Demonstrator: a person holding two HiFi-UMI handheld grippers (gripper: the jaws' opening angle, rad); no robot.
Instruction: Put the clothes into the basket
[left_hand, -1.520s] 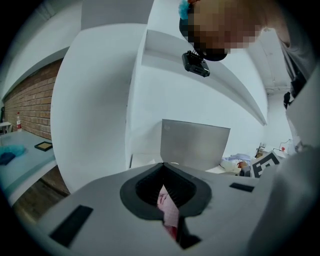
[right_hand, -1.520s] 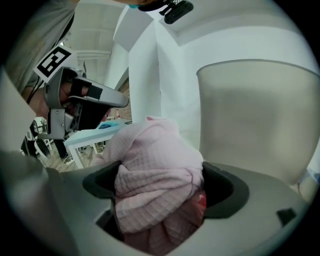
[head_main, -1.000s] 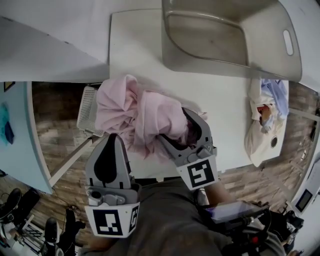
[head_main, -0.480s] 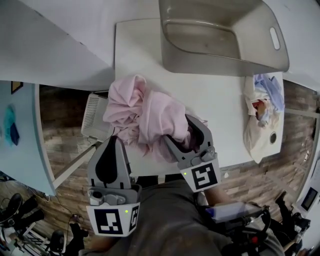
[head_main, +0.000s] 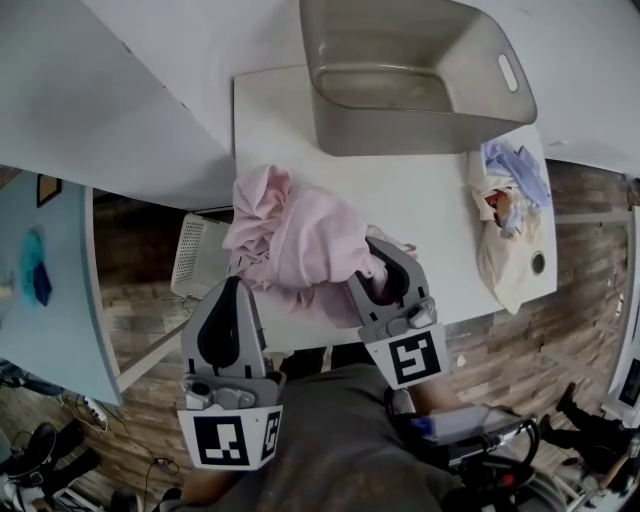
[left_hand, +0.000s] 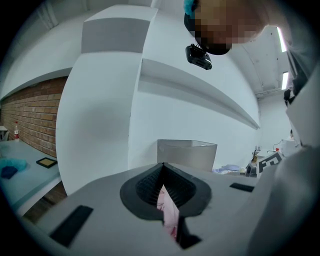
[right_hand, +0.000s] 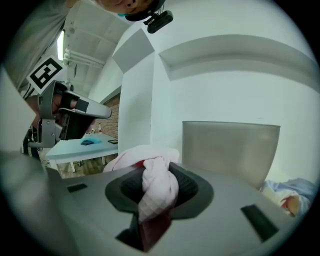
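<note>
A crumpled pink garment (head_main: 300, 240) hangs bunched over the near edge of the white table (head_main: 430, 225). My left gripper (head_main: 234, 286) is shut on a fold of the pink garment (left_hand: 168, 212) at its lower left. My right gripper (head_main: 380, 250) has just been closing its jaws, and they now pinch a twisted bunch of the same garment (right_hand: 157, 187). The grey plastic basket (head_main: 400, 135) stands empty at the far side of the table, straight ahead of both grippers. That basket (left_hand: 187, 152) shows in the left gripper view and again as the basket (right_hand: 230, 147) in the right gripper view.
A second heap of light clothes (head_main: 505, 200) lies on the table's right end. A white slotted crate (head_main: 190, 255) sits below the table's left edge. A pale blue table (head_main: 50, 300) stands at the left, with white walls behind the basket.
Both grippers have risen with the pink garment, which is gathered higher and closer to the basket. The right jaws have drawn together on the cloth.
</note>
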